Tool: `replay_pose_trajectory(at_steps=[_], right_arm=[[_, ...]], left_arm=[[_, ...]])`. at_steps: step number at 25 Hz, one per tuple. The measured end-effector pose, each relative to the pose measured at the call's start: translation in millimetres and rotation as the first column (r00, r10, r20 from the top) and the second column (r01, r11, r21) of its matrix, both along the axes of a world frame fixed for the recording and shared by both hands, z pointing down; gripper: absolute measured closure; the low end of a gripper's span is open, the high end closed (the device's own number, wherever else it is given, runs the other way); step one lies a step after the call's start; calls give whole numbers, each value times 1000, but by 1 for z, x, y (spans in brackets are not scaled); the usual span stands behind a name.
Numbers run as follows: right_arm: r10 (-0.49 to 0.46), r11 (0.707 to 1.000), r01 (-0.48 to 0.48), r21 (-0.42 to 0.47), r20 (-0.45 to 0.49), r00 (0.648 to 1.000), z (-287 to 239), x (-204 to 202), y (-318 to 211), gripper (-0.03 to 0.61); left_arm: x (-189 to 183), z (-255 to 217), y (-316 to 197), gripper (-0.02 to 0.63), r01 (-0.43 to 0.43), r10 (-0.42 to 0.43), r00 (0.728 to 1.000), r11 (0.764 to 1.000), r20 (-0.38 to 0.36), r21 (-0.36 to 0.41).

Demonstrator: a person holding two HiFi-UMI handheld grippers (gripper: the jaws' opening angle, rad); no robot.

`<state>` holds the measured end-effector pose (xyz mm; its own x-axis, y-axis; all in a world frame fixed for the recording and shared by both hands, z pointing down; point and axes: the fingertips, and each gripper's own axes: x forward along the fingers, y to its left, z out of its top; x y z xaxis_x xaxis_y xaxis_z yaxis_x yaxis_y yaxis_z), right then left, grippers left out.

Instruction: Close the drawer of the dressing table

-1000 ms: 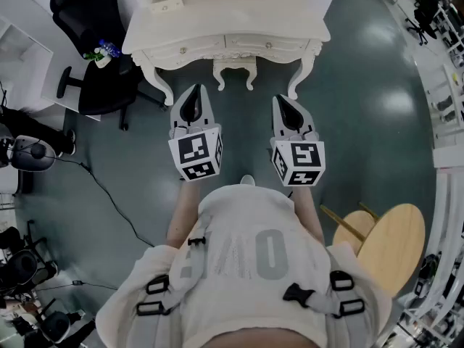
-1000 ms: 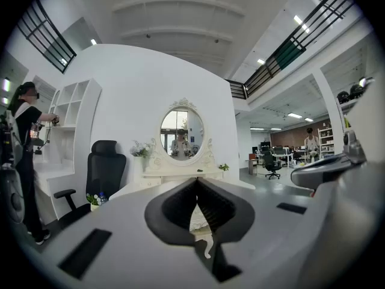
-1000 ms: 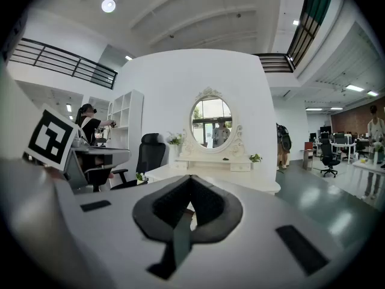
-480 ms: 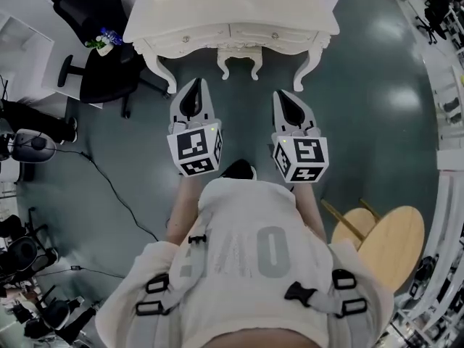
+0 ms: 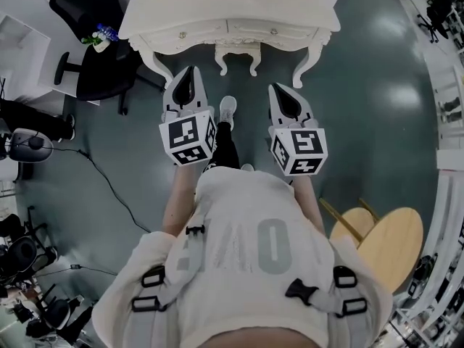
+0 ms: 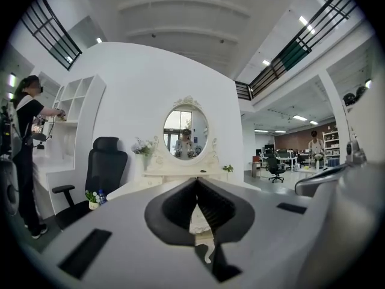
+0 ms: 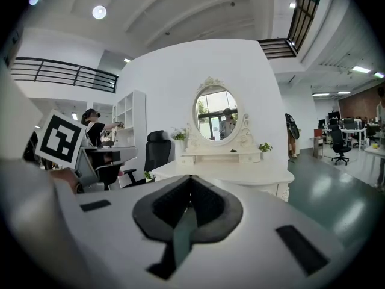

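Jaws closed on nothing for both left gripper (image 5: 190,73) and right gripper (image 5: 277,90), side by side near dressing table (image 5: 232,7)

dressing table (image 5: 232,9): cream painted finish, smooth, satin
floor (image 5: 377,85): dark green, glossy, reflective
stool (image 5: 384,241): pale wood, matt

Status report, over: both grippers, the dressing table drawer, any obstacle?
Left gripper and right gripper shut, empty, short of the dressing table. Front drawers look flush; cannot confirm an open one. Black chair stands left of the table, off the path.
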<state>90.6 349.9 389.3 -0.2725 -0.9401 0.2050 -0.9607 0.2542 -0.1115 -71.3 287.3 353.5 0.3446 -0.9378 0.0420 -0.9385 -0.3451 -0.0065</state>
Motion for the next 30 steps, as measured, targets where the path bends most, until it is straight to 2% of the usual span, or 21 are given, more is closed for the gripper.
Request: replay_pose_trajectory(at_steps=[2,4,8,12,20,30], right_arm=[[4,1000,-4,-10,38,999,-3,6,-15,569],[-2,1000,1,17,51,999,-17,8,-34,569],[-7,997,7,80,-7,1000,-40,13,-74,569],[-4,996,5,86,-16,1000,-46,20,-120,569],[8,999,-8,45,-14,1000,-53,21,-235,569],[-3,1000,4,22,-31,1000,-64,-3,-399,569]], left_arm=[[5,-7,-14,595,-6,6,1000,1000,-9,26],[10,-18,-30,595,-9,10,1000,999,-21,48],[16,-32,-61,595,-14,16,999,998,-39,69],[21,-35,-103,595,-21,24,999,997,-36,73],[20,-41,-225,595,-22,24,999,999,-30,42],[2,-44,-382,595,-20,20,1000,1000,-24,25]])
